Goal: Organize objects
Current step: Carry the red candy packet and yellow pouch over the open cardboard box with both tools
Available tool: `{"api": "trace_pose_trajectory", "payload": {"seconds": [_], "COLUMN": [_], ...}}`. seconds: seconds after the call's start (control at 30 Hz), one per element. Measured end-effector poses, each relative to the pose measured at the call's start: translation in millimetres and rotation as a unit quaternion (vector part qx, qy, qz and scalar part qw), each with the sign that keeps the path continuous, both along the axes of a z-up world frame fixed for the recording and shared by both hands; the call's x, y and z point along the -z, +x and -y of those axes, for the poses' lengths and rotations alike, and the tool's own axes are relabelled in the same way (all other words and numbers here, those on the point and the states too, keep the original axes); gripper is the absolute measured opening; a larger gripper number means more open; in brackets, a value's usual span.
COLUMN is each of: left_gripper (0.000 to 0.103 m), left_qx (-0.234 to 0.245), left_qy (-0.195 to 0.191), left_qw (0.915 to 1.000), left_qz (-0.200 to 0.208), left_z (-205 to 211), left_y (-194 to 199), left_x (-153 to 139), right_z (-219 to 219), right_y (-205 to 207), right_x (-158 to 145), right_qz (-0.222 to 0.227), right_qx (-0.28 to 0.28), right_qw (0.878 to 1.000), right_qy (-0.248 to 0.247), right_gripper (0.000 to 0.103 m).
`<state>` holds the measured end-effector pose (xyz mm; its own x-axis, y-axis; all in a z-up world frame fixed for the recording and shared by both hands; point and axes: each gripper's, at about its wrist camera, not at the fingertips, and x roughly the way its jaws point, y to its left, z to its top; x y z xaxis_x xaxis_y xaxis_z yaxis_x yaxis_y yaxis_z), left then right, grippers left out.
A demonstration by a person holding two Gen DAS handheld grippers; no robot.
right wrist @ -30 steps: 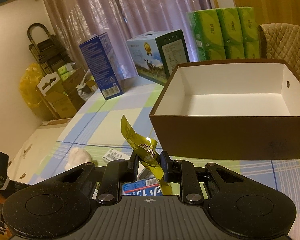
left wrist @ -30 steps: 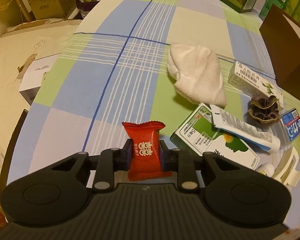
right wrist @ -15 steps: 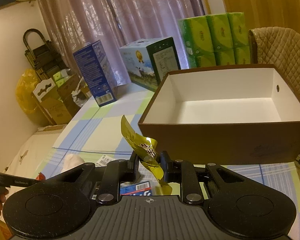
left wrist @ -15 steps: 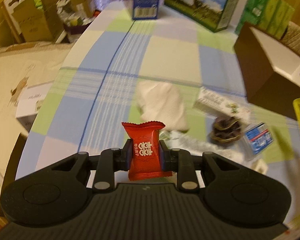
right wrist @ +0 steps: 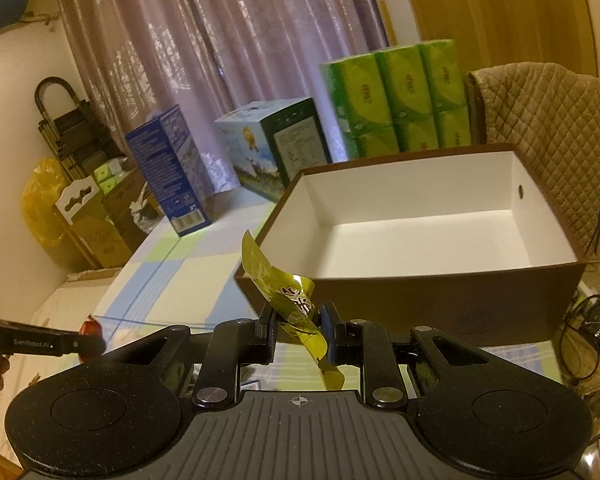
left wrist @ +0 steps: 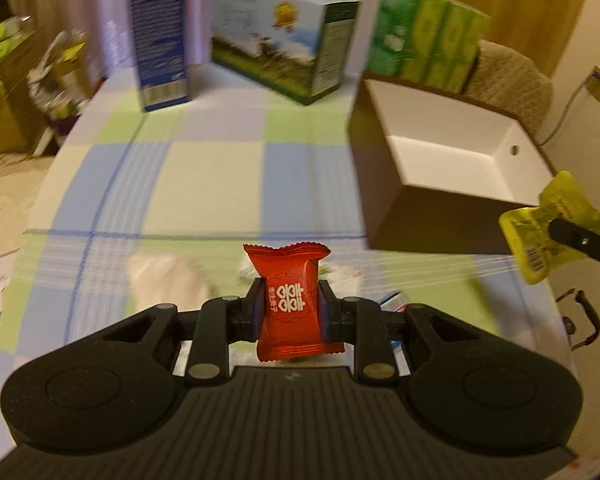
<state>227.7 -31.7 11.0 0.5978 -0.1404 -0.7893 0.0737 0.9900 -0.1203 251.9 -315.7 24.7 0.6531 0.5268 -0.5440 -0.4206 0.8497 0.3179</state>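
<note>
My left gripper [left wrist: 292, 314] is shut on a red candy packet [left wrist: 290, 296] held upright above the checked tablecloth [left wrist: 204, 176]. My right gripper [right wrist: 299, 326] is shut on a crinkled yellow-green sachet [right wrist: 288, 294], raised just in front of the near wall of the brown box [right wrist: 420, 300], whose white inside holds nothing. In the left wrist view the box [left wrist: 416, 216] stands ahead to the right, and the right gripper's finger with the sachet [left wrist: 544, 232] shows at the right edge. In the right wrist view the left gripper with the red packet [right wrist: 90, 328] shows at the far left.
A blue carton [right wrist: 168, 176], a milk box [right wrist: 272, 148] and green tissue packs [right wrist: 400, 100] stand at the table's far end. A white cloth [left wrist: 160, 280] and small items lie blurred under the left gripper. A quilted chair [right wrist: 548, 140] stands behind the box; cardboard boxes [right wrist: 96, 216] are off the left.
The left gripper has lifted and tilted up with the red packet, so the clutter dropped from view and the box came in. The right gripper rose and moved closer to the box.
</note>
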Motion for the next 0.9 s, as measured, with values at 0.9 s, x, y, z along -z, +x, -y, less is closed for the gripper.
{"api": "trace_pose_trajectory", "payload": {"seconds": [0.9], "left_gripper": [0.022], "left_qx": [0.11], "left_qy": [-0.015], "left_qw": [0.9931], "left_qz": [0.038], "left_z": [154.3], "left_y": [118.2], "left_x": [-20.9], "right_z": [53.7], "right_y": [95.9], "right_x": [-20.3], "right_qz": [0.038], "right_qx": [0.007], "right_qw": [0.999], "right_qy": [-0.015], "right_gripper": [0.019]}}
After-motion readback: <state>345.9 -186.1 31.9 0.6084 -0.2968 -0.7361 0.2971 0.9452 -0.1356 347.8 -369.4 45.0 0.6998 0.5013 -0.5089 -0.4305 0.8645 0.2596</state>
